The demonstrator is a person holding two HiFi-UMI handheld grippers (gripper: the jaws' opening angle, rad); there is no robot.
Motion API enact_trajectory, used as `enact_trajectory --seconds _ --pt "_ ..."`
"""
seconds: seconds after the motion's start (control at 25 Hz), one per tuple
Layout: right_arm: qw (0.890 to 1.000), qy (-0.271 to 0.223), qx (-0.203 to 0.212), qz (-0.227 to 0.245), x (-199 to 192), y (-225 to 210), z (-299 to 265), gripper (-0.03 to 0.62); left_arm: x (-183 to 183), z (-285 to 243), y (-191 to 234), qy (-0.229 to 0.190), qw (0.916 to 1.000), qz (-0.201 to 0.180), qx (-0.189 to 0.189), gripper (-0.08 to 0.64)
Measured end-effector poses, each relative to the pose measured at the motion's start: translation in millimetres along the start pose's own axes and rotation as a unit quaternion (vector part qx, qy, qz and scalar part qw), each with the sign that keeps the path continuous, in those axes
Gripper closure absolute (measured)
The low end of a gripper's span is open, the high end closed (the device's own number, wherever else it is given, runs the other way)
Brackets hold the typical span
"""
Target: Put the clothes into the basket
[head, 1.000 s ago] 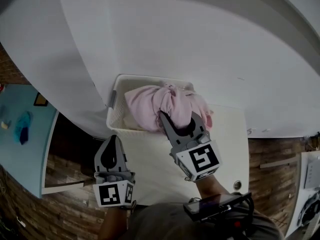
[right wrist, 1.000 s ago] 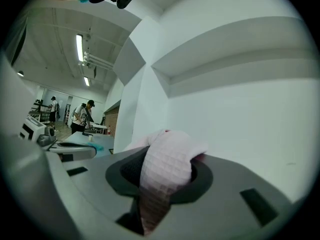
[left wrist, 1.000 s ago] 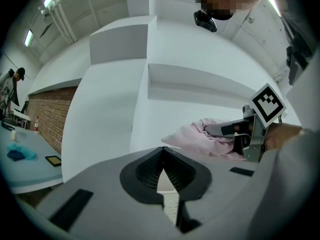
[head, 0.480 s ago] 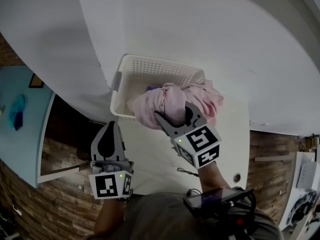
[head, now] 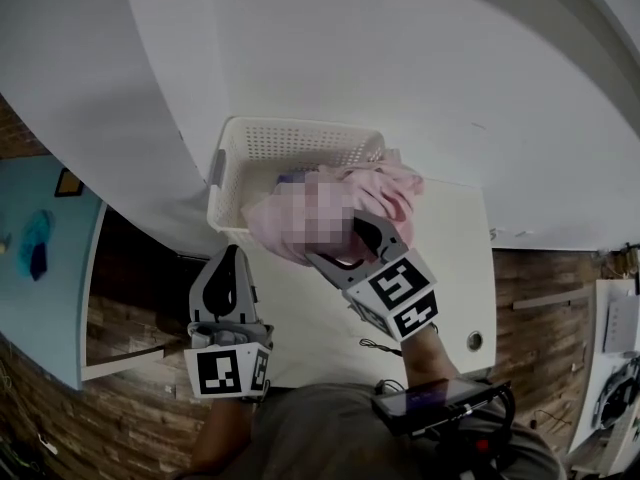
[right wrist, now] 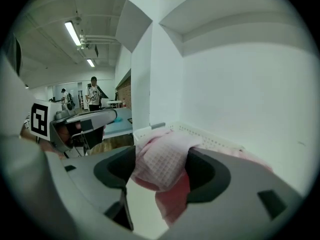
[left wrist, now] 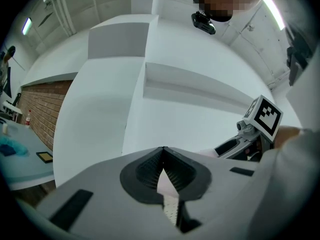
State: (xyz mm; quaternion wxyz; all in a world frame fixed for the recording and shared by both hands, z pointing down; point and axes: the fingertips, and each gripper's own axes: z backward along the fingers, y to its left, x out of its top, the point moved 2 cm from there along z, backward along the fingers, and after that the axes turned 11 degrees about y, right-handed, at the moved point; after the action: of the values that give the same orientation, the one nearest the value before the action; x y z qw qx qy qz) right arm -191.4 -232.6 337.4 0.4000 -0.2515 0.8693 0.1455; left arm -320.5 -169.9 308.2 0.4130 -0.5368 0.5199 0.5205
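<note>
A white perforated basket (head: 300, 128) stands at the far side of the white table (head: 445, 268), against the wall. A pink bundle of clothes (head: 385, 183) lies over its front rim, partly inside. My right gripper (head: 335, 238) reaches into the bundle's near edge. Its jaws are opening, and in the right gripper view pink cloth (right wrist: 162, 164) bulges loosely in the wide gap of the right gripper (right wrist: 160, 156). My left gripper (head: 228, 260) hangs left of the table, shut and empty. In its own view the left gripper (left wrist: 163, 151) has its tips together.
The basket's rim (right wrist: 210, 136) shows just beyond the cloth. A thin cable (head: 378, 348) and a round hole (head: 474, 340) mark the table's near side. A light blue table (head: 40, 268) stands at the left above brick-patterned floor. A dark device (head: 440, 403) sits at the person's chest.
The right gripper's jaws have spread wider around the pink clothes, and the bundle has sunk further over the basket's front rim. The left gripper has stayed shut in place.
</note>
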Motion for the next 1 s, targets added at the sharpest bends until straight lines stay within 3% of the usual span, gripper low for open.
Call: enact_trajectory --seconds 0.32,0.52,0.64,1.0 --pt "0.999 -0.054 0.005 -0.003 -11 9 29 0.281 2 6 -22 0.003 0.9998 -0.017 -0.009 0.551" --pt "0.997 -0.07 0.004 -0.012 -23 5 40 0.429 1 3 -37 0.007 0.9995 -0.026 -0.019 0.551" --pt "0.995 -0.096 -0.007 -0.028 -22 -6 52 0.485 4 -1 -48 0.009 0.9992 -0.032 -0.024 0.551" --pt "0.989 -0.135 -0.039 -0.052 -42 -28 81 0.523 9 -1 -87 0.009 0.9978 -0.053 -0.04 0.551"
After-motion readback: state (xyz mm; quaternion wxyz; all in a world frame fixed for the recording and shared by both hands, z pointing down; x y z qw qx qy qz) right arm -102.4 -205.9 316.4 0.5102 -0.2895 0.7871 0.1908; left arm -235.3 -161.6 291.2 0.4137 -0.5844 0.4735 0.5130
